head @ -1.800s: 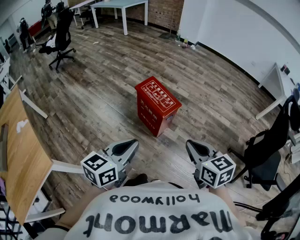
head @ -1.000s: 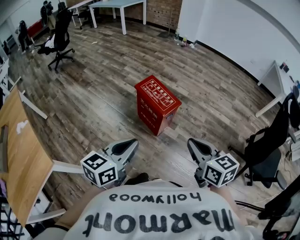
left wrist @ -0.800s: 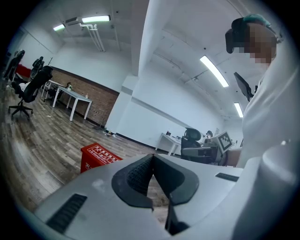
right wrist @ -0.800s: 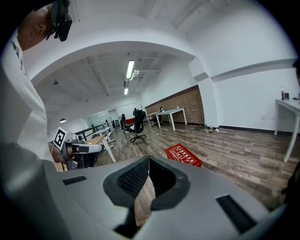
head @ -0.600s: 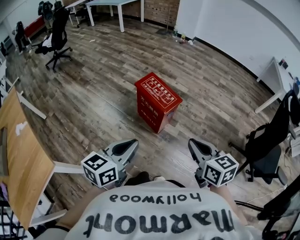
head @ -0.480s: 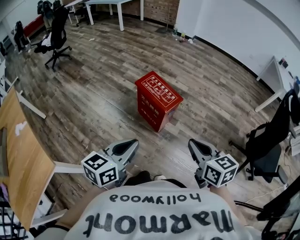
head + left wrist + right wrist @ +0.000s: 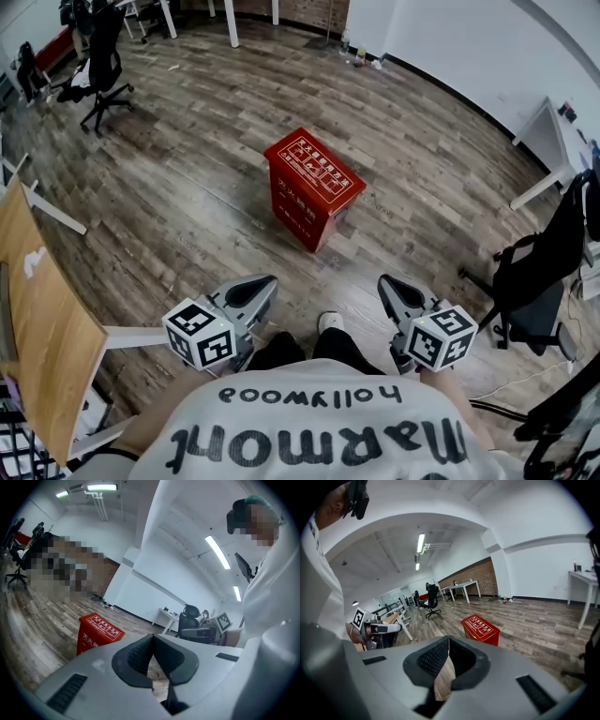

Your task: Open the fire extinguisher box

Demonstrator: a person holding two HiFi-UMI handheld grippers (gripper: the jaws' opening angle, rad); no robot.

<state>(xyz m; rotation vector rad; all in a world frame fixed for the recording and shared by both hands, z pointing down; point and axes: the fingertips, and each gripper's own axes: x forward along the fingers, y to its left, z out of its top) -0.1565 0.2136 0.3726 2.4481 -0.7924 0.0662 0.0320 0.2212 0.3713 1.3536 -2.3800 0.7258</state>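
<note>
- Red fire extinguisher box (image 7: 298,211) is seen upright on the wood-plank floor (image 7: 178,187). Its lid (image 7: 314,173) is closed, w/ white print on top & on the front side.
- Box is set ahead of both claws, well apart from them, approx. midway between the two in the head view.
- Left claw (image 7: 255,289): jaws are brought fully together, tips meeting, nothing held. In the left gripper view (image 7: 151,639) the box (image 7: 96,637) is seen left of the tips, farther off.
- Right claw (image 7: 392,292): jaws likewise closed tip to tip, empty. In the right gripper view (image 7: 448,640) the box (image 7: 480,629) is seen just right of the tips, beyond them.
- Both claws are held low in front of the person's torso.
- Toe of a white shoe (image 7: 328,322) is seen on the floor between the claws.
- Black office chair (image 7: 534,291) is placed at the right edge; another chair (image 7: 94,66) at upper left.
</note>
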